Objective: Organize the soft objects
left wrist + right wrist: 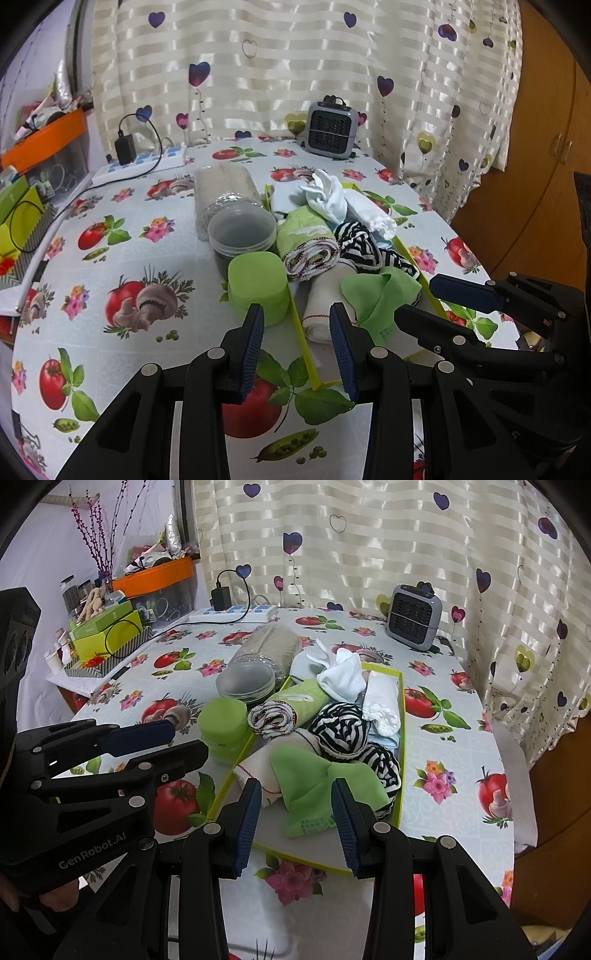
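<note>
A big table (461, 812) has a cloth with tomatoes and flowers on it. On it sits a flat green tray (402, 738) full of soft things. A striped black and white cloth (343, 731) lies in the middle, a rolled green towel (291, 709) is beside it, and a light green cloth (317, 786) lies at the near end. The left claw (297, 347) and the right claw (293, 823) hang just above the table, both with fingers apart and holding nothing. A small green tub (223, 723) touches the tray.

tray (402, 716): lime | cloth (317, 786): green | sock (343, 731): black-white stripes | tablecloth (461, 760): tomato print
</note>
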Motion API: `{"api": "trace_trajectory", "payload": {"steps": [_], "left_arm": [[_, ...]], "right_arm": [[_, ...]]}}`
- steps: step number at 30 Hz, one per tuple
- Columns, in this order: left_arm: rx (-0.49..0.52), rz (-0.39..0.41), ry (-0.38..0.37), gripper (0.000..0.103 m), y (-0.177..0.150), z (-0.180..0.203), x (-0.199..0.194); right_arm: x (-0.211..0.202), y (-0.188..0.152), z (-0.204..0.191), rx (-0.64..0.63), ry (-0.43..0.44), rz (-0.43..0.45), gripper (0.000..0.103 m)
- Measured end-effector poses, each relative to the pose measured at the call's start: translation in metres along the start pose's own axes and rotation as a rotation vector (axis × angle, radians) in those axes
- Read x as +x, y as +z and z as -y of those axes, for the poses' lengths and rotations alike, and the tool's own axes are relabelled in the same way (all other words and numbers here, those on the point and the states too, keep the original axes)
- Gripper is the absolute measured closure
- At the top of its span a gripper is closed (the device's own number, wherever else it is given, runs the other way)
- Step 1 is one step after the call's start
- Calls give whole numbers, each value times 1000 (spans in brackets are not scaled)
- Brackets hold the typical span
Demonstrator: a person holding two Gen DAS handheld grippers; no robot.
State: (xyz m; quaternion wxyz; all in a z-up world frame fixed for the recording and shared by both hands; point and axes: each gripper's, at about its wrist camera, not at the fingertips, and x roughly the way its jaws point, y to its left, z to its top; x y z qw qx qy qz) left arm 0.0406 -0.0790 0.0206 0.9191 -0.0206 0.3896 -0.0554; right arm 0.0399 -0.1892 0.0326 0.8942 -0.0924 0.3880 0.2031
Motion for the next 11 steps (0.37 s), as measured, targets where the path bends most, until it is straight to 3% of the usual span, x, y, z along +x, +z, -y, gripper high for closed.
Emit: {"api": "trace_trajectory", "payload": {"steps": [11], "left_arm": [[2,11,-12,67,3,0,0]], "right_arm": [[0,1,1,-1,1,0,62]]}}
